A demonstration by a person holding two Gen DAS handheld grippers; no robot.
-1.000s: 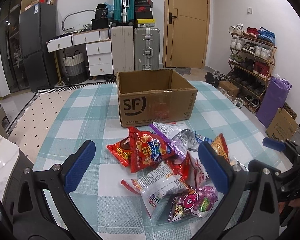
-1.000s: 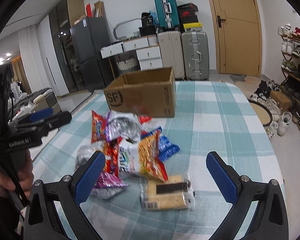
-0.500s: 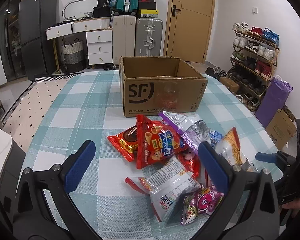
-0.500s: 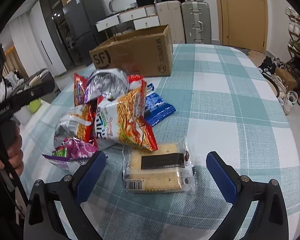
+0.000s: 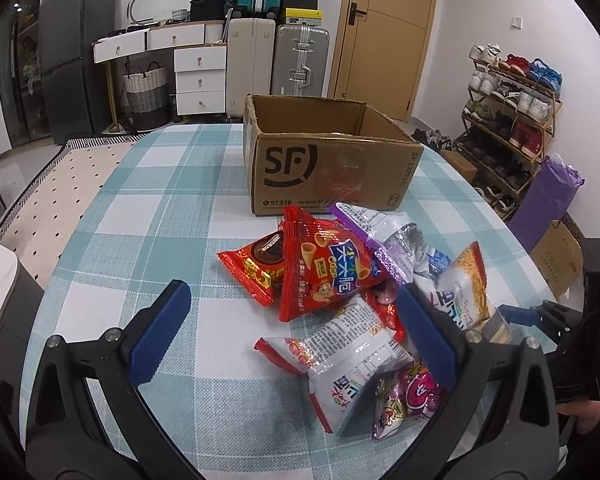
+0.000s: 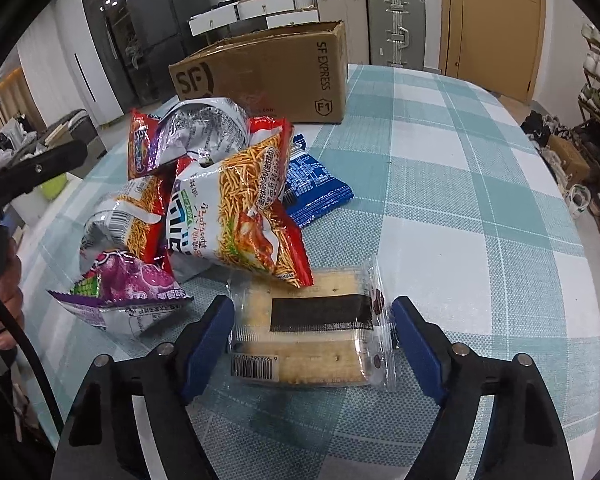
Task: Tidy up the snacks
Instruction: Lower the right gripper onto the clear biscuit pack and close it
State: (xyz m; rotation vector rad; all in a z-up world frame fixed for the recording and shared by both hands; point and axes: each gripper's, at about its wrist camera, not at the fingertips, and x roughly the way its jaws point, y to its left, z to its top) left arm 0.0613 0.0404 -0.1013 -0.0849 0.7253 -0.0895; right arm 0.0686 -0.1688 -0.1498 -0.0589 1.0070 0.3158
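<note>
Right wrist view: the right gripper (image 6: 314, 342) has its jaws closing around the clear cracker pack (image 6: 312, 334), which lies flat on the table (image 6: 480, 200); the pads are just beside its ends, not yet pressing.
Left gripper (image 5: 296, 330): jaws wide, nothing held, over the near edge of the snack pile (image 5: 352, 288).
Progress: cardboard box (image 5: 328, 160) looks empty as far as seen; every packet is still on the cloth.
Hidden: box floor, packets buried under others.
</note>
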